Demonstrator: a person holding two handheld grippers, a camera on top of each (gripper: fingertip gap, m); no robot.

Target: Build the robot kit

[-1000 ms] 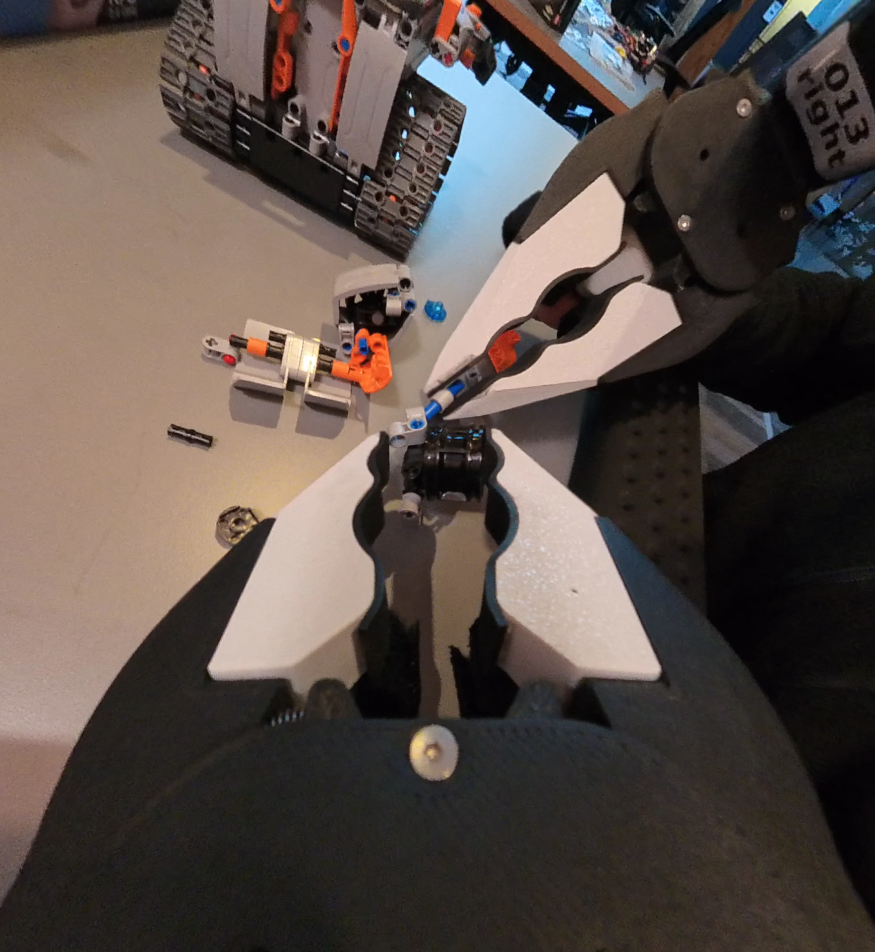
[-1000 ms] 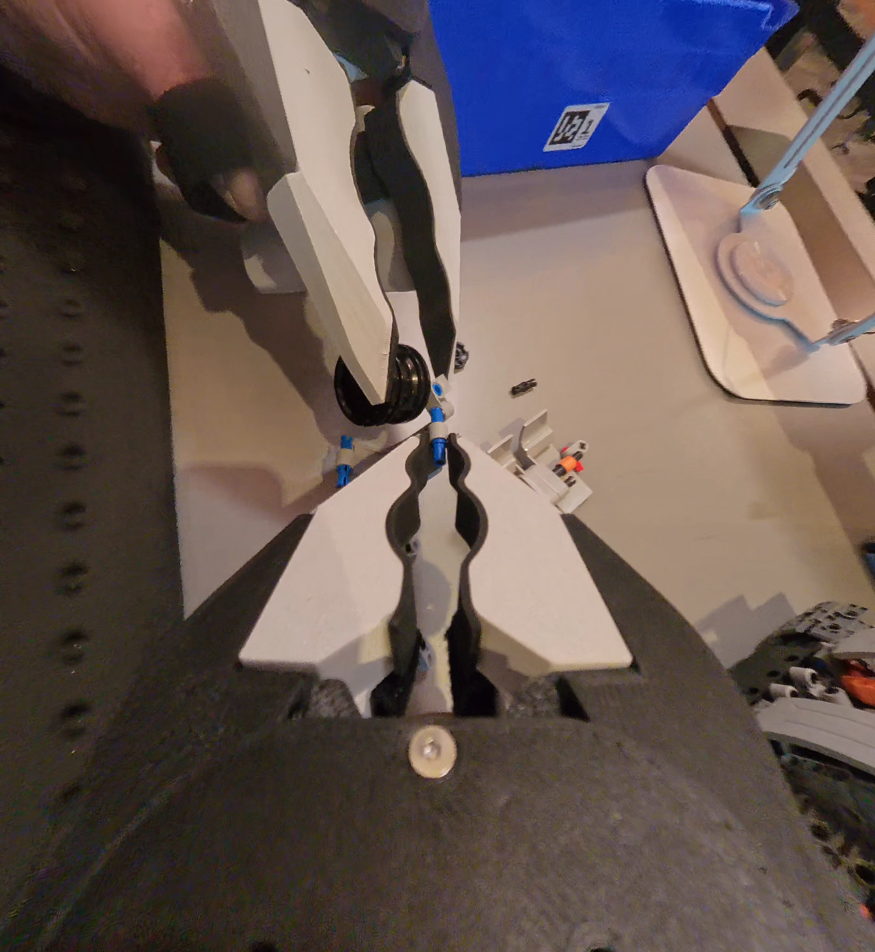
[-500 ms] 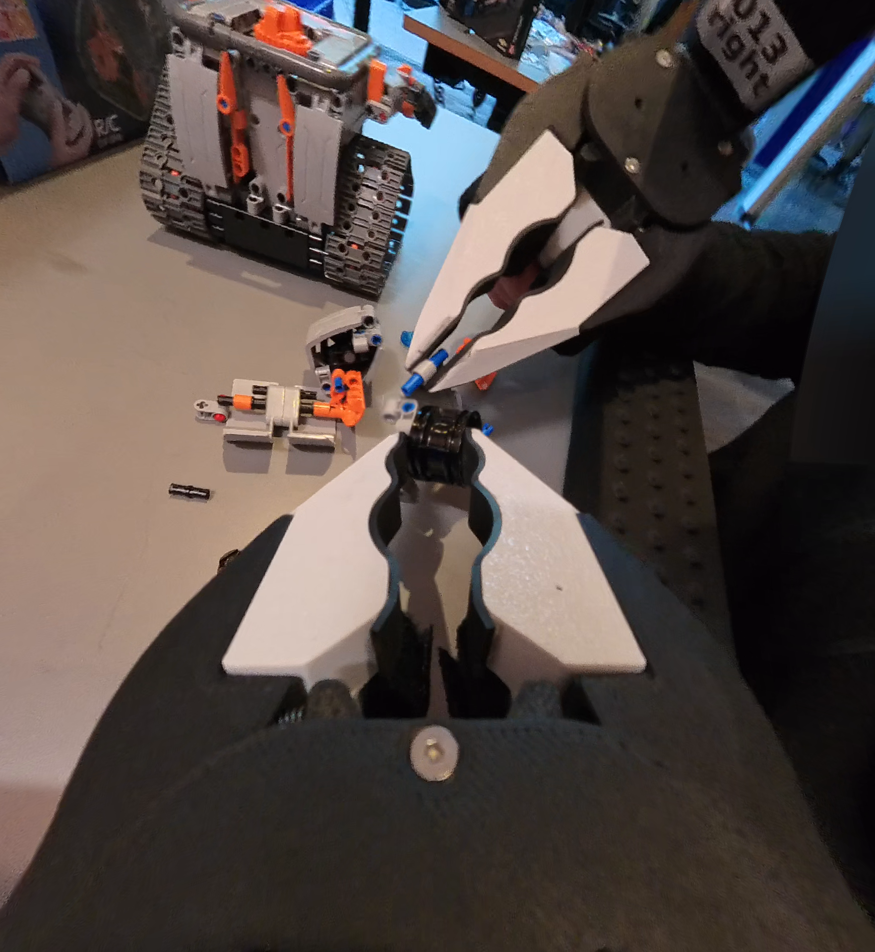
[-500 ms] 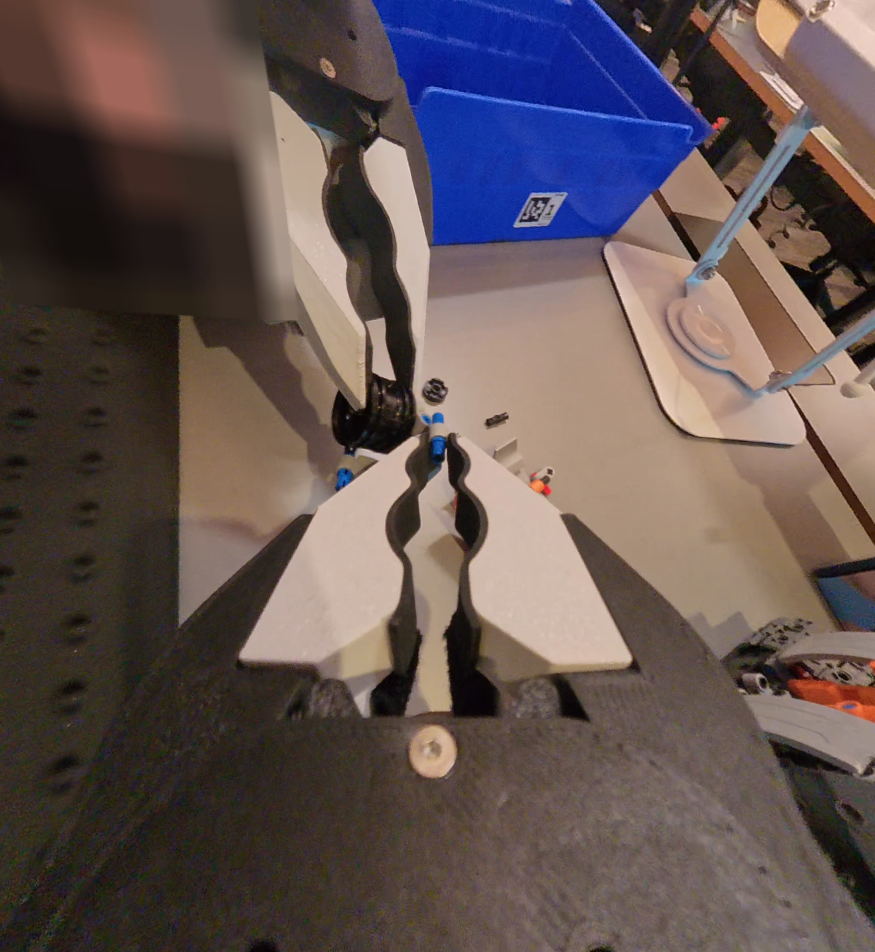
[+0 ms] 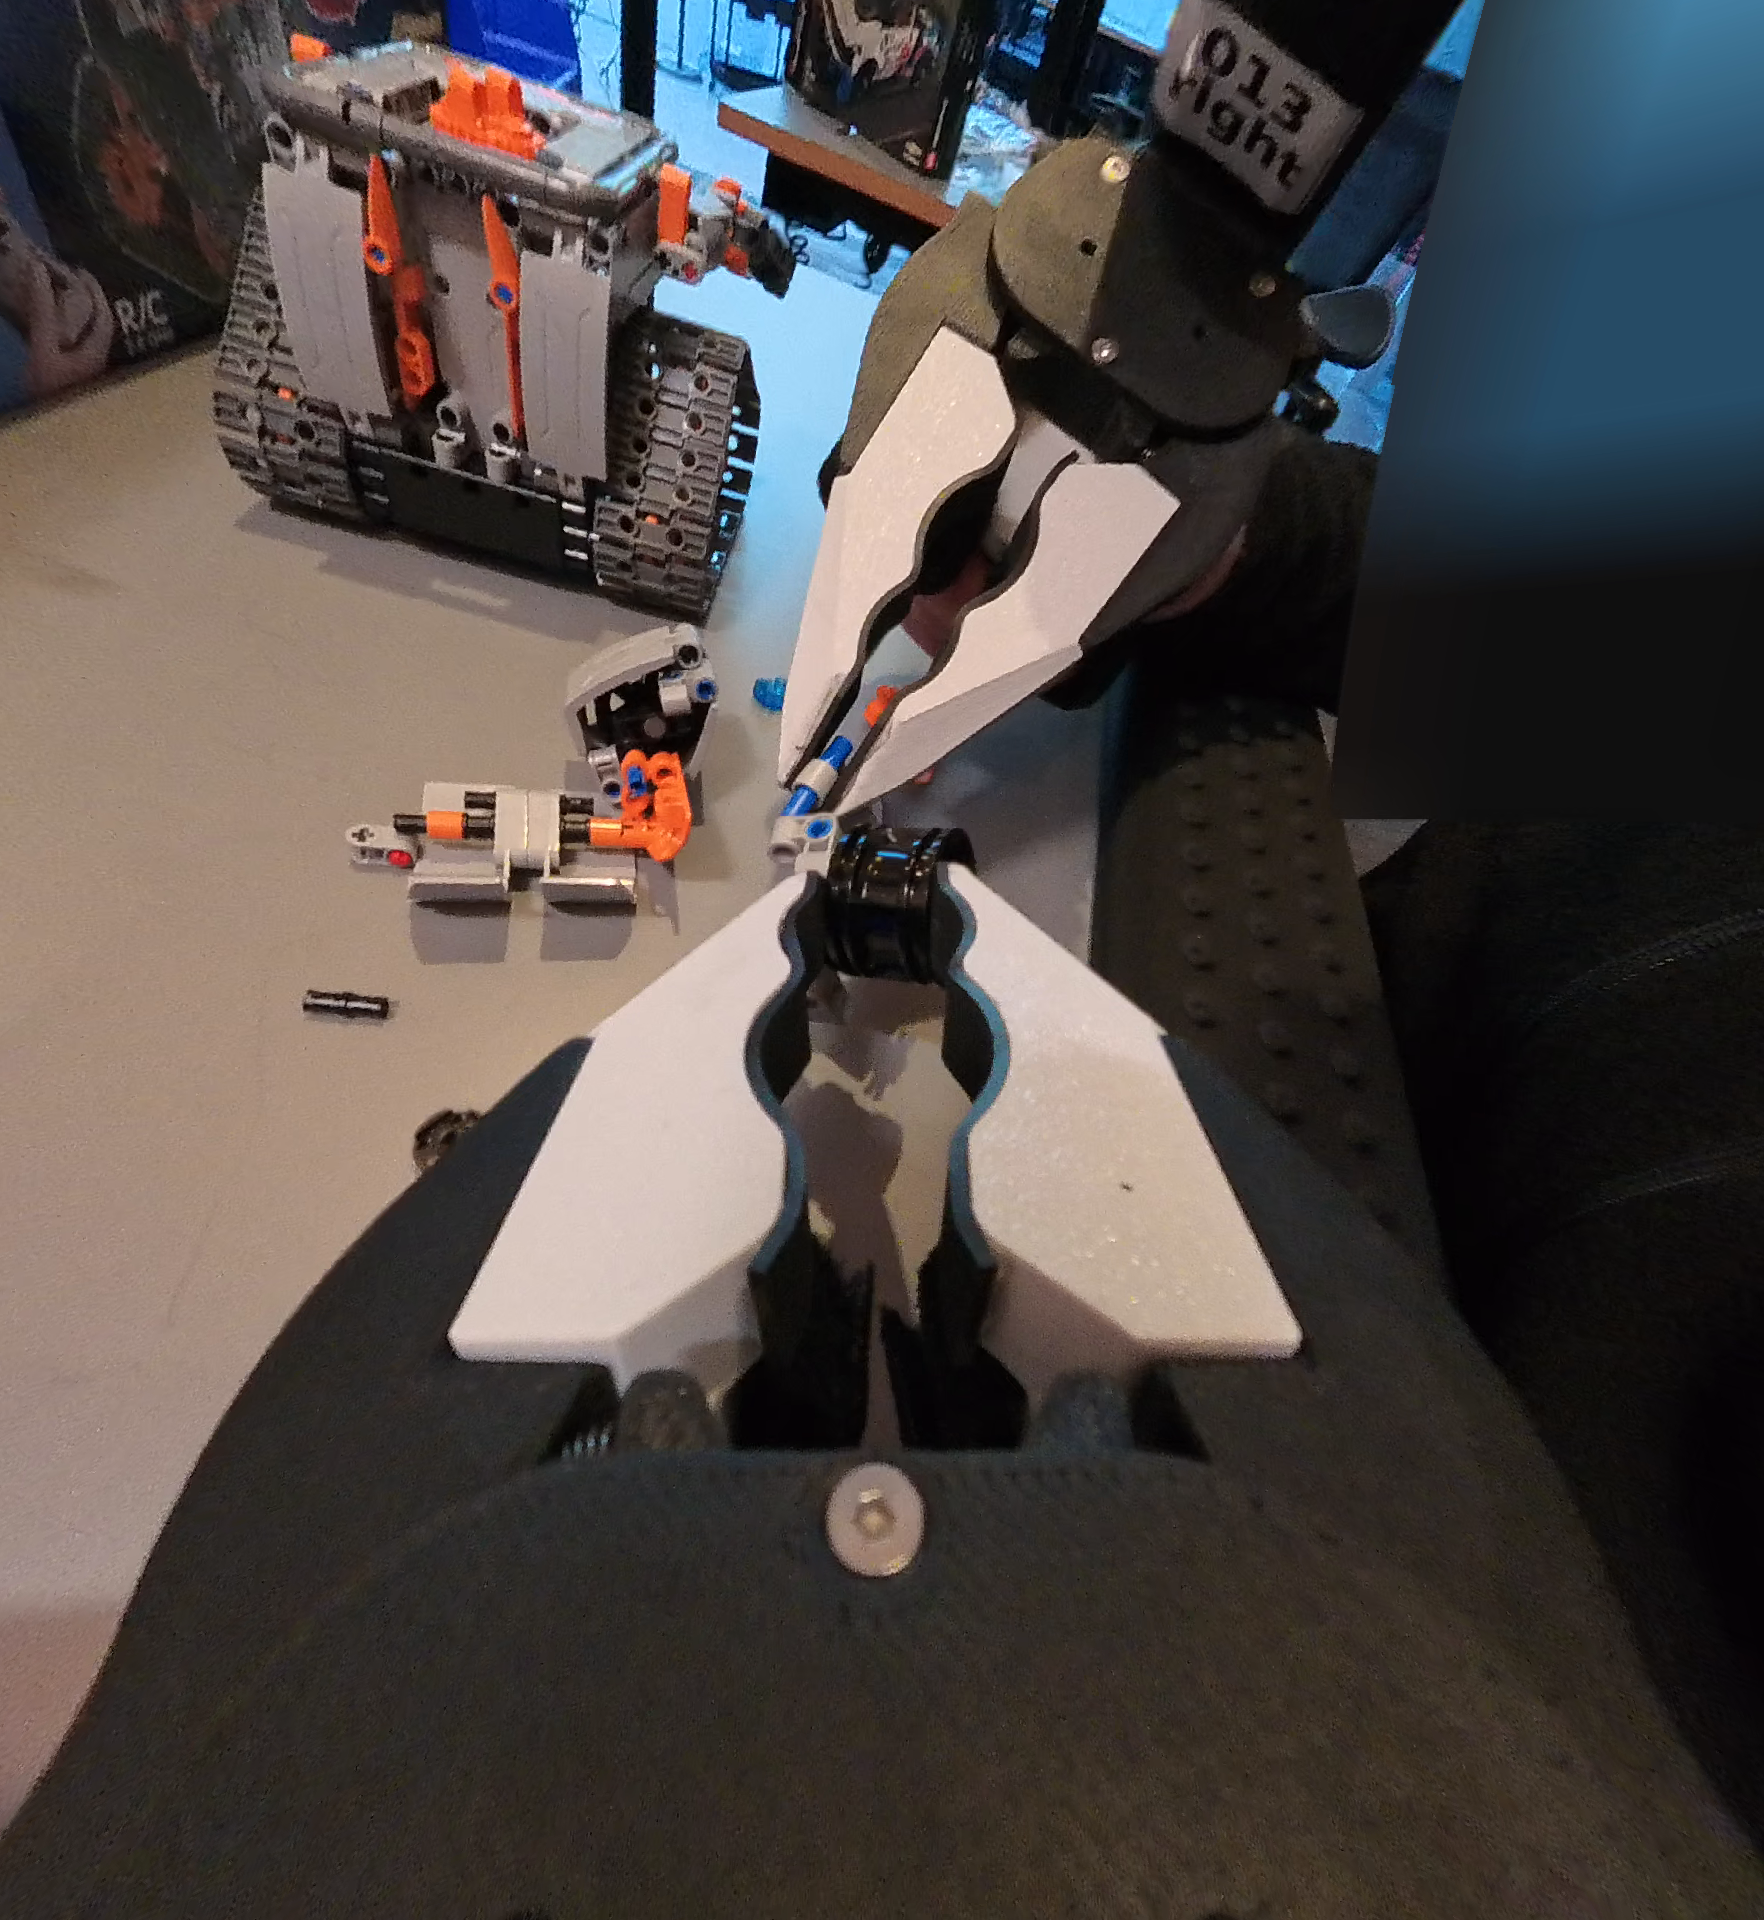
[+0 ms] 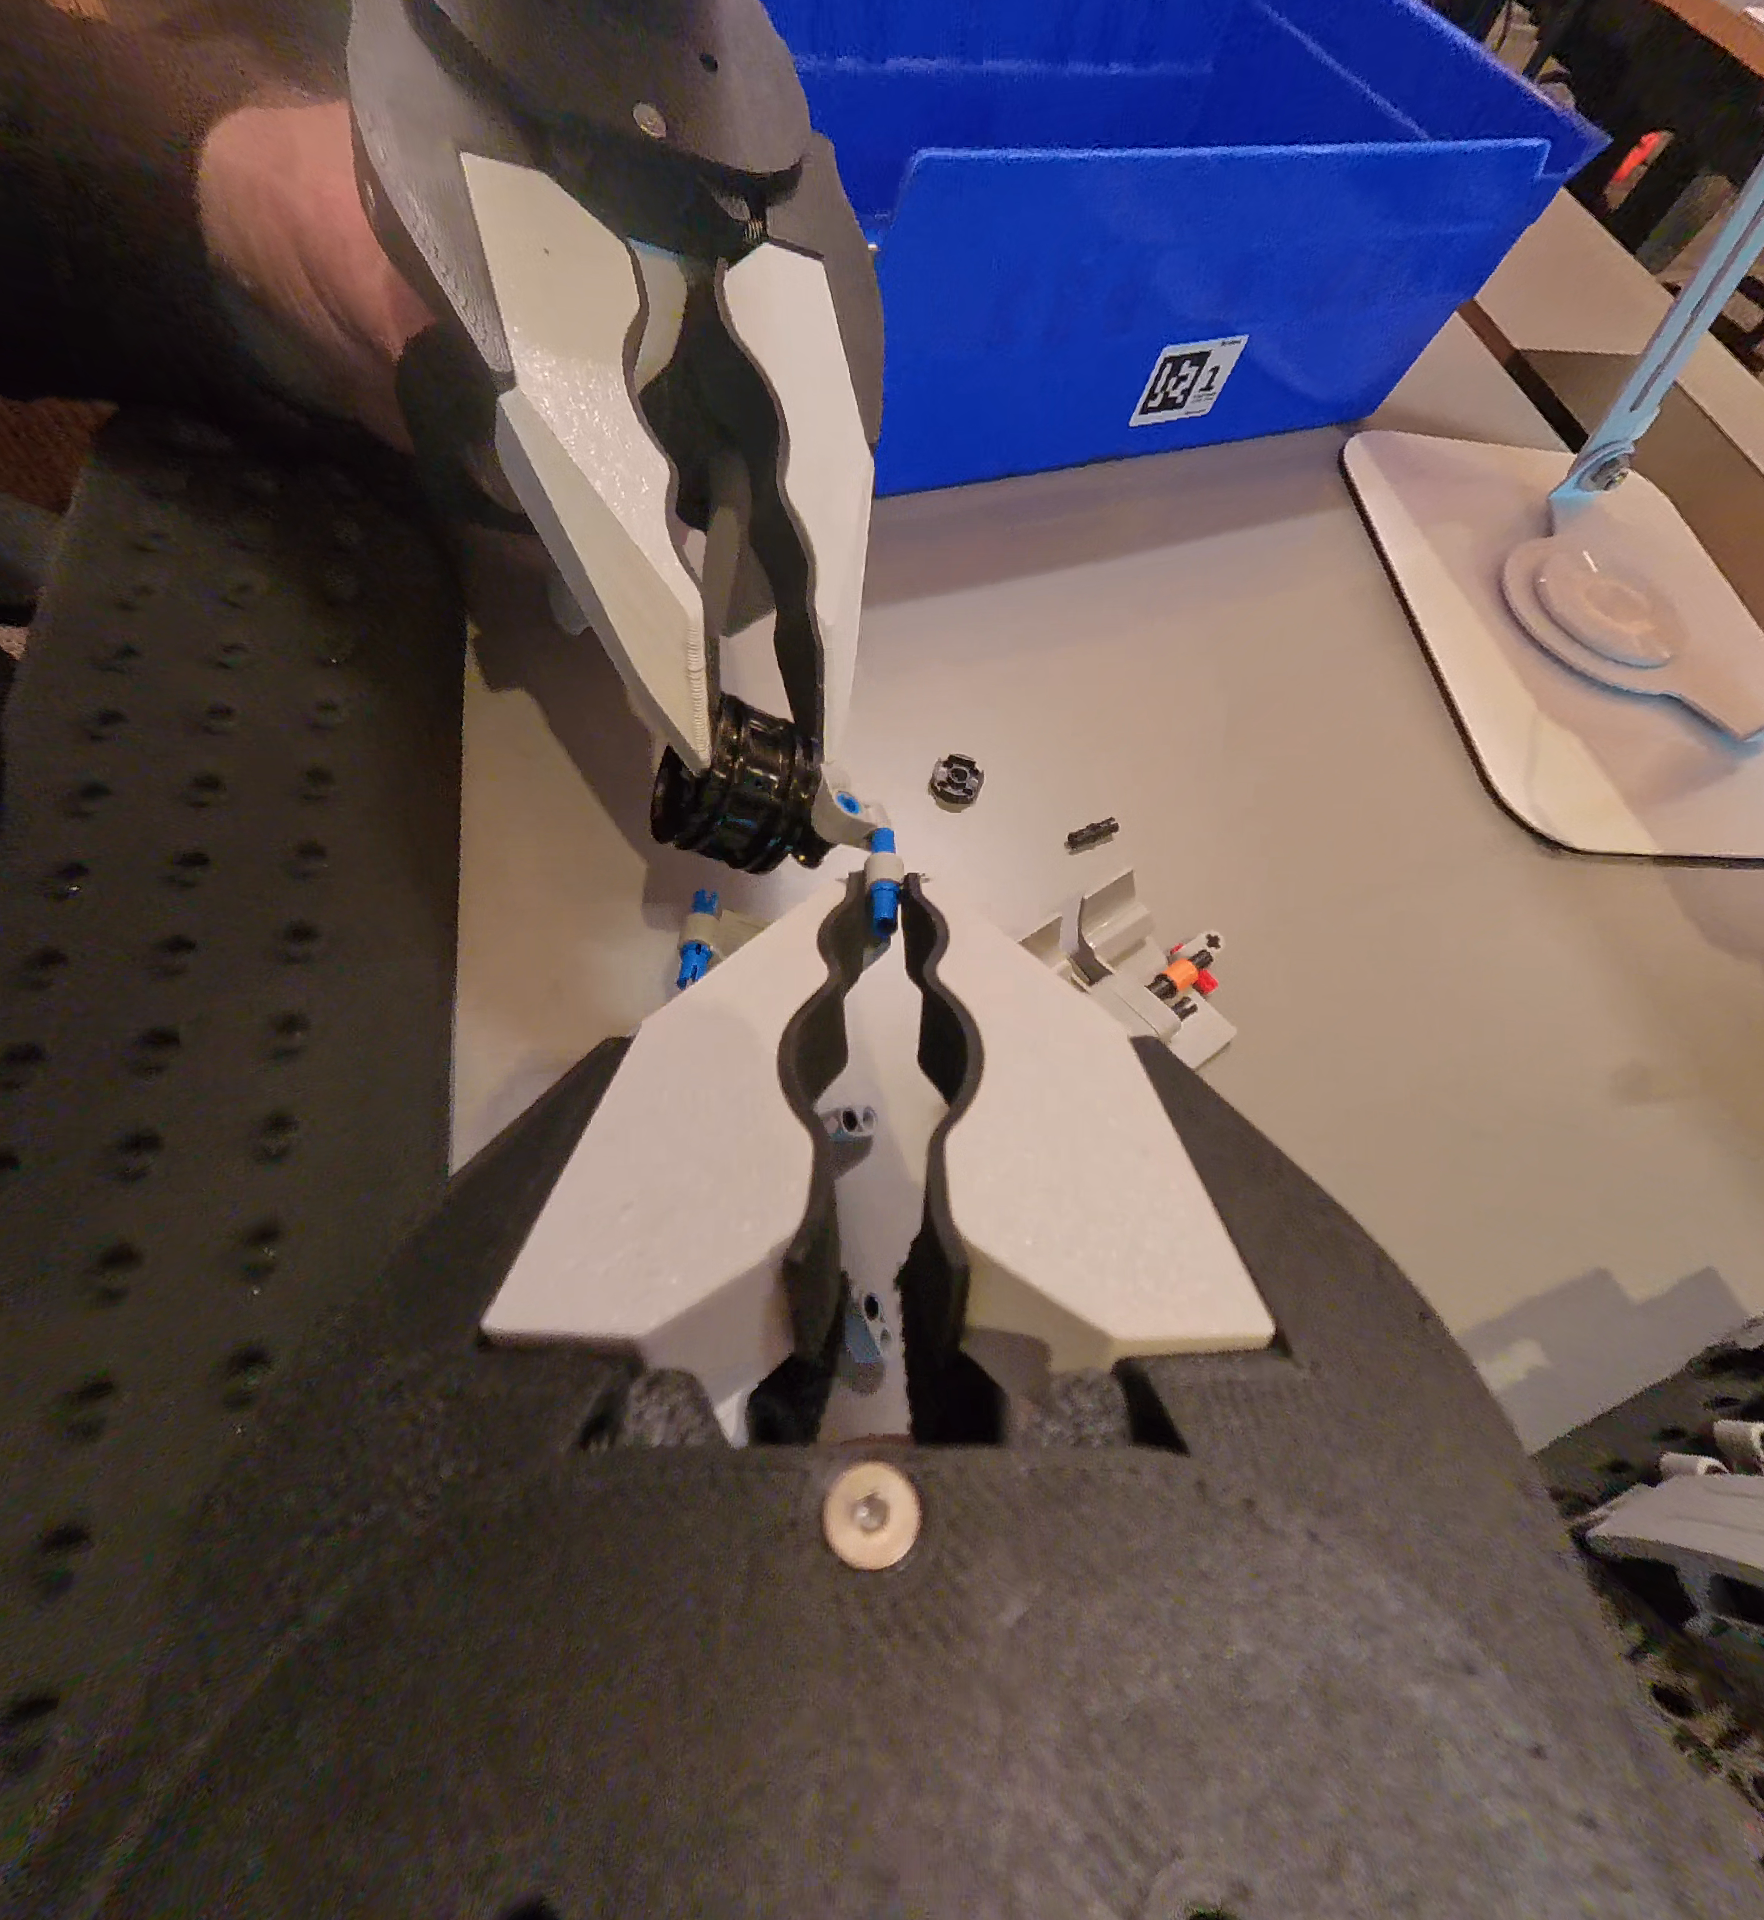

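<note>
Black wheel hub (image 5: 883, 902) w/ a grey connector (image 5: 801, 834) on its side sits pinched between the tips of the left tool (image 5: 880, 896), held up off the bench (image 5: 130, 727); same hub shows in right wrist view (image 6: 743, 792), clamped at the tool's tips (image 6: 753, 743), grey connector (image 6: 847, 810) pointing toward the other tool. Right tool (image 6: 883, 906) is pressed together on a small blue-and-grey pin (image 6: 882, 885), gripped at the very tips; in left wrist view that tool (image 5: 824, 788) comes in from upper right, the pin (image 5: 818, 774) sticking out just beside the connector; can't tell if they touch.

On bench beyond: grey/orange brick sub-assembly (image 5: 525, 836) lying flat, w/ a curved grey shell piece (image 5: 641, 698) just behind it, touching at the orange end. Short black pin (image 5: 345, 1004) lies apart to the left, small dark round piece (image 5: 438, 1132) near the left tool's body, tiny clear-blue stud (image 5: 769, 693) beside the right tool. Tracked grey/orange brick vehicle (image 5: 473, 343) stands farther back; printed boxes (image 5: 36, 208) at far left.

Right wrist view: another blue-and-grey pin (image 6: 699, 935) lies on the bench by the tool's left finger, blue bin (image 6: 1148, 229) w/ a square tag at the back, white stand base (image 6: 1584, 644) w/ pale-blue arm at right, perforated black mat (image 6: 182, 831) at left. A hand (image 6: 286, 260) grips the left tool.
</note>
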